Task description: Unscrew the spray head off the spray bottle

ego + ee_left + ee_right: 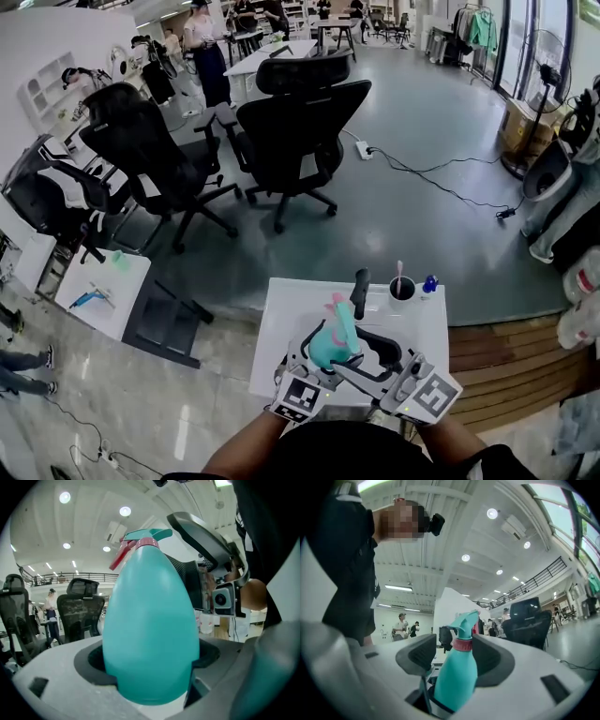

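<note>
A teal spray bottle (330, 345) with a pink collar and a teal spray head (339, 305) is held above the small white table (281, 314). My left gripper (322, 356) is shut on the bottle's rounded body (150, 634), which fills the left gripper view between the jaws. My right gripper (351, 314) stands around the neck. In the right gripper view its pads flank the pink collar (463, 645) below the spray head (465, 623); a gap shows between the left pad and the bottle (457, 677), so this gripper (457, 656) is open.
A black cup (401, 288) with a stick in it and a small blue item (430, 283) stand at the table's far edge. Black office chairs (300, 131) stand beyond on the grey floor. A wooden platform (506, 361) lies to the right.
</note>
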The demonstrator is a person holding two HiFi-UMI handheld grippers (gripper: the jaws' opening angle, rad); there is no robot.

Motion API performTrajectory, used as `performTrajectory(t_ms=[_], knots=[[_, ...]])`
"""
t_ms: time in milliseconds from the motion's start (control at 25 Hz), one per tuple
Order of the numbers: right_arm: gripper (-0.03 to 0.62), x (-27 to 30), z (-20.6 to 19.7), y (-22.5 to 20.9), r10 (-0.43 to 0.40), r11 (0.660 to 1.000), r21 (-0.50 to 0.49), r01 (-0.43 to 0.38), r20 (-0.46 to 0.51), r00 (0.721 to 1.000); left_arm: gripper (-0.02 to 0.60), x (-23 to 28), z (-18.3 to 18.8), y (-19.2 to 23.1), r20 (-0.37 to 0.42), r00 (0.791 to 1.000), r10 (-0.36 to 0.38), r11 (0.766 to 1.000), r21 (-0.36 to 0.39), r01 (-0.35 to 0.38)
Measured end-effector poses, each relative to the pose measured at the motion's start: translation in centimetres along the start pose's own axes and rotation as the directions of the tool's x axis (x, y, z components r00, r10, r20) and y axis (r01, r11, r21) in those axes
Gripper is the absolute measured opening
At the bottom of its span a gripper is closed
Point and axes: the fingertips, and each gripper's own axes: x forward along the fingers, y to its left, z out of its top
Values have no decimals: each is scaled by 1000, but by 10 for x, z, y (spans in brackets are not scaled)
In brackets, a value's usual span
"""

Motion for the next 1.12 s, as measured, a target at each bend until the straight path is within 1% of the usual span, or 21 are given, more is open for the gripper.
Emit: performTrajectory(t_ms=[80, 160, 240, 280, 400, 520, 600, 760, 840, 880, 960, 1000, 1080, 1120], knots=[[224, 3, -1, -6, -49, 999, -5, 49, -1, 999, 460, 0, -6, 3, -19, 999, 43, 999, 14, -43], [217, 4, -1, -15, -92, 996, -12, 92, 12, 996, 460, 1, -6, 4, -31, 997, 75, 996, 50, -74], [204, 5, -2, -20, -122, 993, 3, 122, 4, 993, 460, 1, -6, 3, -39, 995, 96, 993, 74, -93], [183, 4, -2, -22, -134, 991, 13, 134, -1, 991, 460, 1, -5, 2, -39, 994, 100, 992, 76, -97], [159, 2, -1, -25, -147, 988, 39, 147, -2, 989, 460, 1, -3, 0, -33, 995, 92, 993, 72, -90], [150, 1, 1, -22, -126, 991, 49, 126, 3, 992, 460, -1, -1, -3, -21, 997, 68, 995, 77, -66], [149, 0, 3, -20, -101, 994, 44, 100, 4, 995, 460, -2, 2, -6, -9, 999, 38, 996, 76, -37], [149, -1, 9, -11, -8, 1000, 1, 8, 3, 1000, 460, -5, 8, -15, 25, 998, -58, 995, 81, 56], [149, -3, 13, -1, 71, 997, -13, -71, -5, 997, 460, -9, 14, -23, 48, 990, -136, 987, 97, 131], [149, -4, 15, 6, 119, 993, -9, -119, -12, 993, 460, -11, 16, -28, 57, 982, -182, 979, 109, 175], [149, -8, 15, 18, 223, 974, -17, -224, -36, 974, 460, -16, 18, -39, 62, 959, -278, 954, 135, 268], [149, -12, 13, 23, 276, 960, -24, -278, -53, 960, 460, -19, 18, -45, 60, 945, -323, 939, 148, 312], [149, -18, 9, 31, 379, 924, -27, -383, -91, 921, 460, -23, 18, -54, 54, 917, -395, 909, 167, 381], [149, -21, 7, 34, 423, 904, -22, -427, -106, 900, 460, -25, 17, -59, 51, 907, -419, 898, 171, 405]])
